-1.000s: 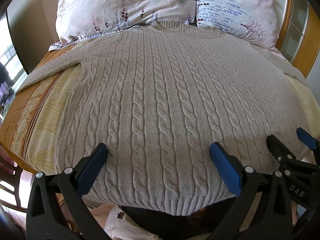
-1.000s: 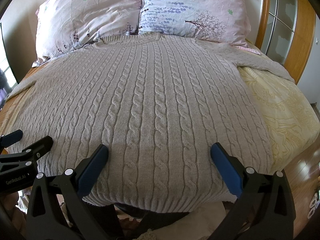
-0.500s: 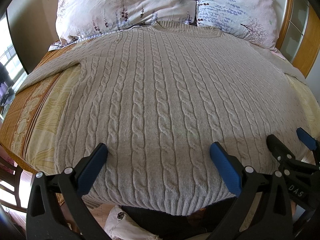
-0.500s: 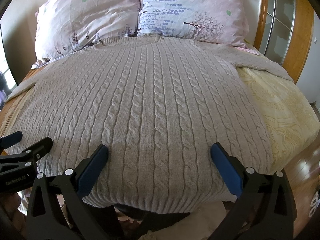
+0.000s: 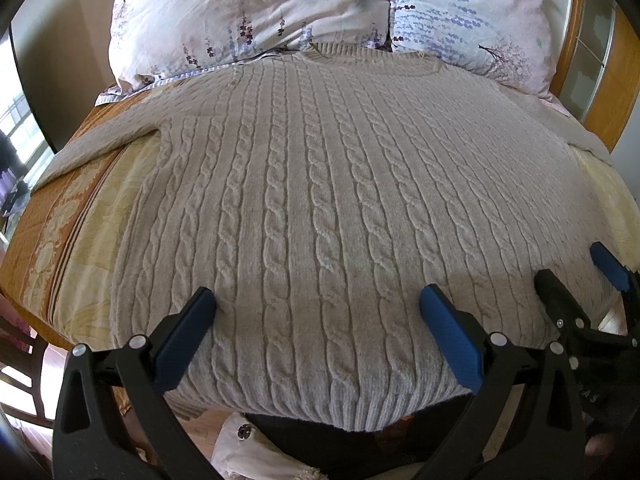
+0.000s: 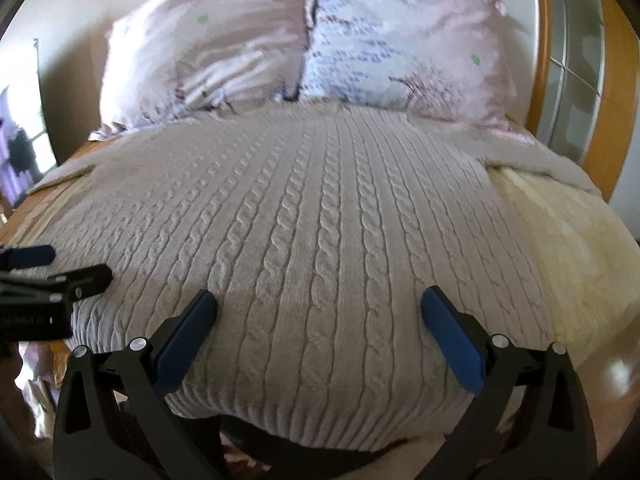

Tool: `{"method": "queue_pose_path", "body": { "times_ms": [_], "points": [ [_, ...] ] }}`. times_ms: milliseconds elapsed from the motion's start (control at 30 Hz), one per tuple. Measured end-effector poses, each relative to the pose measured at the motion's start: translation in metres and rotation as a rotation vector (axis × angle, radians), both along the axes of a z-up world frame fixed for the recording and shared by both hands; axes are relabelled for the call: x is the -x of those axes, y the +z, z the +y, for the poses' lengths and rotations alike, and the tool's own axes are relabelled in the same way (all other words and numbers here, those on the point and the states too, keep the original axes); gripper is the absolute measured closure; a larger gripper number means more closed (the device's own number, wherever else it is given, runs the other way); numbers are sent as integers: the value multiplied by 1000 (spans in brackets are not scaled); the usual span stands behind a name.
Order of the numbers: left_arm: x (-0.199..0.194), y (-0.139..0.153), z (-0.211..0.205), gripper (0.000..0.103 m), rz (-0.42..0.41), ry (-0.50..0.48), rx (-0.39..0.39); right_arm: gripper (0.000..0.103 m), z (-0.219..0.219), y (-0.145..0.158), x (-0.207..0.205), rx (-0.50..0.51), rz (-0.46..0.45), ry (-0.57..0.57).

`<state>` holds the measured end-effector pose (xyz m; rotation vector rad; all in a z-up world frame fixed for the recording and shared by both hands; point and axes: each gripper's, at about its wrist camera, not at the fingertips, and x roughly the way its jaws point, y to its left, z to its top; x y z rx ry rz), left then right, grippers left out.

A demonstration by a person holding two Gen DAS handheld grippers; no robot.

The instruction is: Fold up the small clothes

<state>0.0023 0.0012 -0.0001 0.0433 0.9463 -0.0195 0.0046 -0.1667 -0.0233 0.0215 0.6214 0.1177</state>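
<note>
The beige cable-knit sweater [image 5: 320,208] lies flat and face up on the bed's pale yellow patterned cover [image 5: 80,240]. Its long axis runs straight away from me: the ribbed hem hangs at the near edge of the bed, and the round neckline points toward the two floral pillows [image 5: 248,20] against the headboard. The knitted cables follow that same line from hem to collar. One sleeve stretches out to the left across the orange border of the cover, and the other runs off to the right toward the wooden bed frame [image 6: 616,80].

My left gripper [image 5: 318,300] is spread wide, its blue-padded fingers [image 5: 184,336] apart above the lower part of the sweater and holding nothing. My right gripper [image 6: 320,300] is spread just as wide over the same lower stretch of knit, also pinching nothing. The two tools are side by side near the hem: the right one shows at the right edge of the left view, and the left one at the left edge of the right view. The right view is blurred, so finer detail there is hard to make out.
</note>
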Motion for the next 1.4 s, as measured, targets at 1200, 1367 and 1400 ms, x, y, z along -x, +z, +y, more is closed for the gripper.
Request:
{"method": "queue_pose_path", "body": {
  "times_ms": [1200, 1367, 1400],
  "points": [
    [-147, 50, 0, 2, -130, -20, -60, 64, -356, -6, -181, -853, 199, -722],
    [-158, 43, 4, 2, -132, 23, -80, 78, -370, -8, -185, -825, 170, -772],
    [-159, 42, 5, 2, -130, 24, -79, 83, -371, -8, -185, -812, 168, -777]
  ]
}}
